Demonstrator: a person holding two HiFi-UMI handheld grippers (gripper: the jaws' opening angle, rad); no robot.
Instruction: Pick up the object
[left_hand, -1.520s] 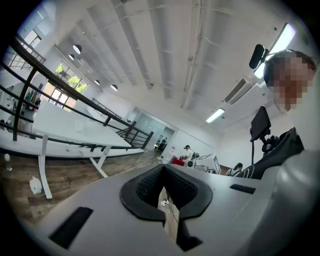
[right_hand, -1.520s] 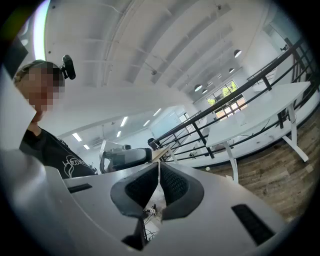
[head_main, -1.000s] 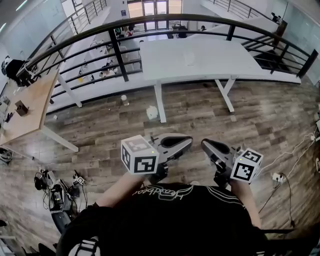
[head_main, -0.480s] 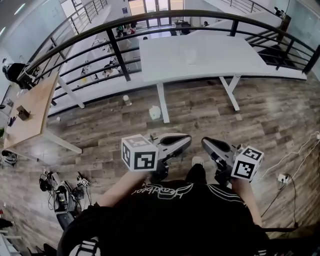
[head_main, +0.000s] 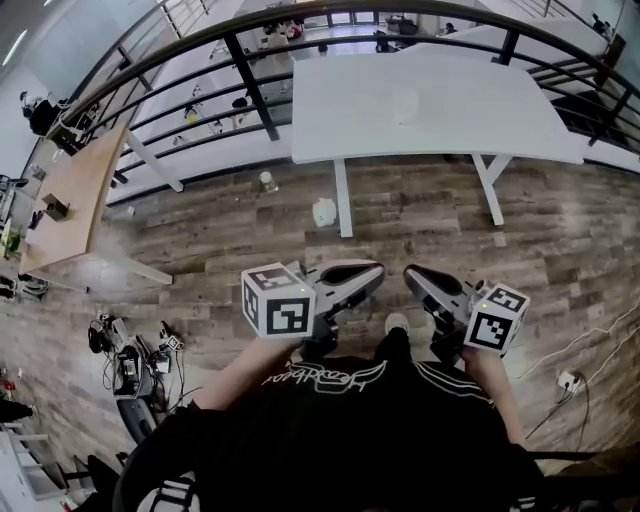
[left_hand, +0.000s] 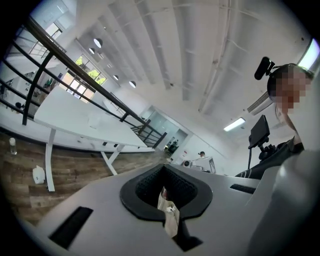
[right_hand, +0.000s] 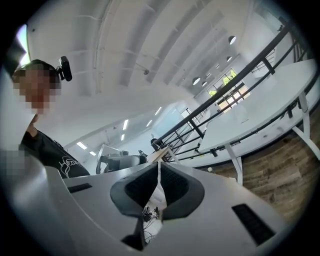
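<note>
Person in black shirt (head_main: 340, 430) is standing on wood floor (head_main: 200, 250), holding left gripper (head_main: 372, 272) and right gripper (head_main: 412, 276) side by side, tips near but apart. White table (head_main: 440, 110) is standing ahead by black railing (head_main: 250, 90); small white container (head_main: 324, 212) is sitting beside its leg.

This looks like an open-plan office or lab workspace on a mezzanine. A black metal railing (head_main: 250, 85) edges the wood-plank floor (head_main: 230, 235). Beyond it, a lower level (head_main: 200, 100) holds long white tables with what may be seated people, though they are too small to be sure. Up here stand a bare white desk (head_main: 440, 110) and a wooden desk (head_main: 70, 200). Tangled cables and gear (head_main: 130, 365) and a power strip (head_main: 570, 380) lie on the floor. The high white ceiling (left_hand: 165, 45) carries strip lights (left_hand: 234, 124).
</note>
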